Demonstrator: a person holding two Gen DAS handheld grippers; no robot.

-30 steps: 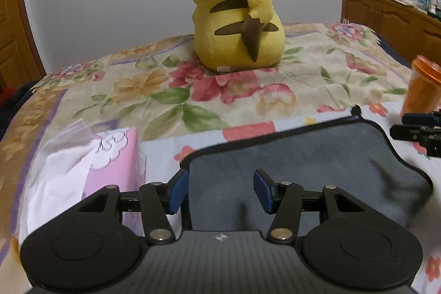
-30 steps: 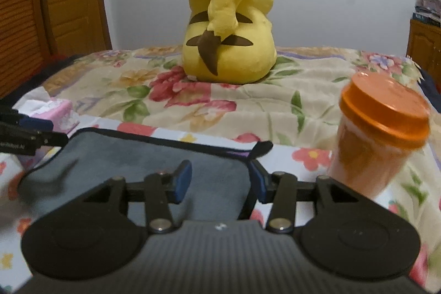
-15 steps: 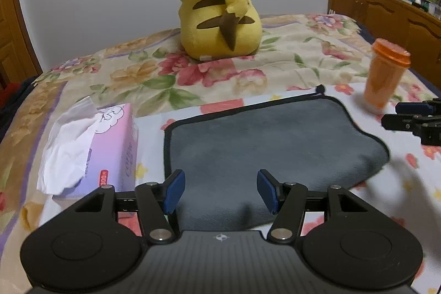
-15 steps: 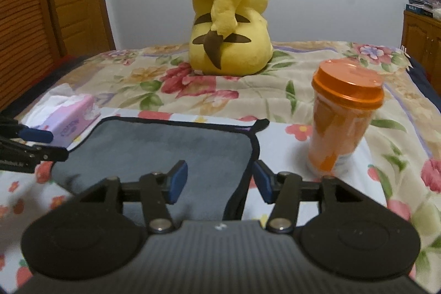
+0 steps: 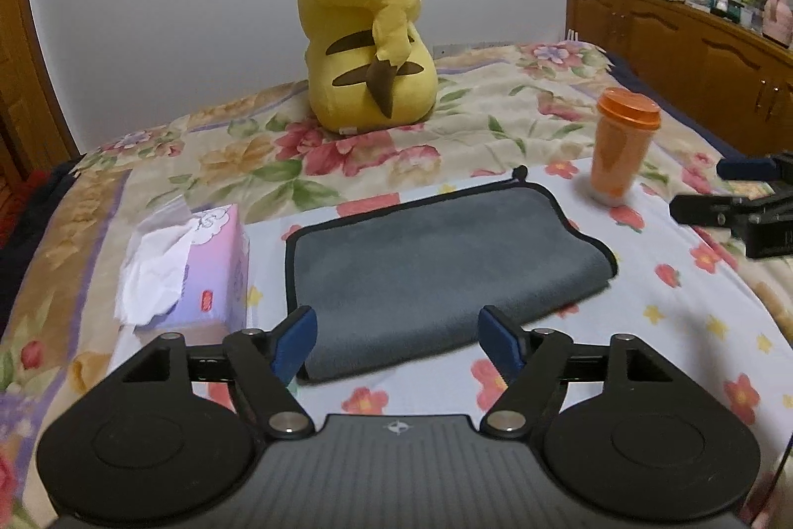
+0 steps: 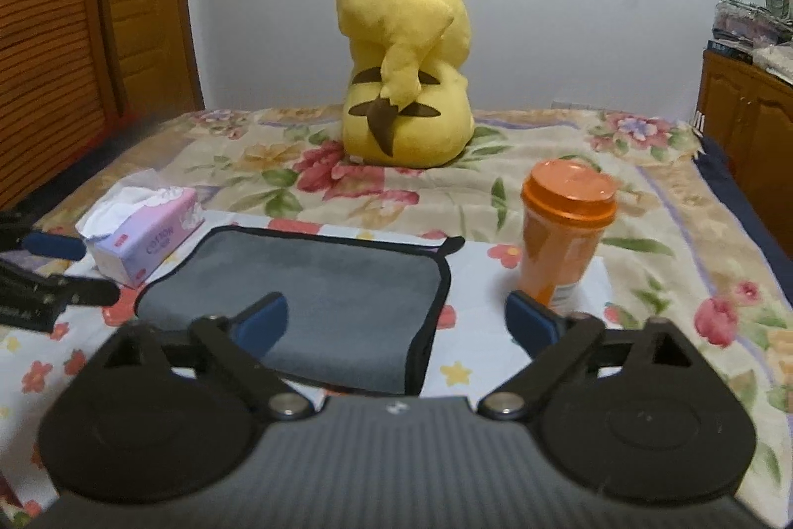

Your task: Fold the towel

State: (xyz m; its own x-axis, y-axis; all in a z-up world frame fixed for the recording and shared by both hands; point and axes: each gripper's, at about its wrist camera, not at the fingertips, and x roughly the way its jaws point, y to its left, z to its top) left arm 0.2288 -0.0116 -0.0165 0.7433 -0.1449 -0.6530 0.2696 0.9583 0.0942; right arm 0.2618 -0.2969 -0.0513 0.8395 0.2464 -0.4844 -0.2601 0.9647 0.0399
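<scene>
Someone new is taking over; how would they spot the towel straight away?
Start at the big yellow plush sitting on the floral bedspread. Nearer the camera, between the pink tissue box and the orange lidded cup, lies the towel: flat, grey, black-edged, the only plain cloth.

Towel: grey matt plush cloth towel [image 5: 436, 266], black-edged.
Cup: smooth orange plastic cup [image 6: 565, 231].
Box: glossy pink cardboard tissue box [image 5: 213, 266], white paper tissue.
Toy: yellow fuzzy plush toy [image 6: 406, 73].
</scene>
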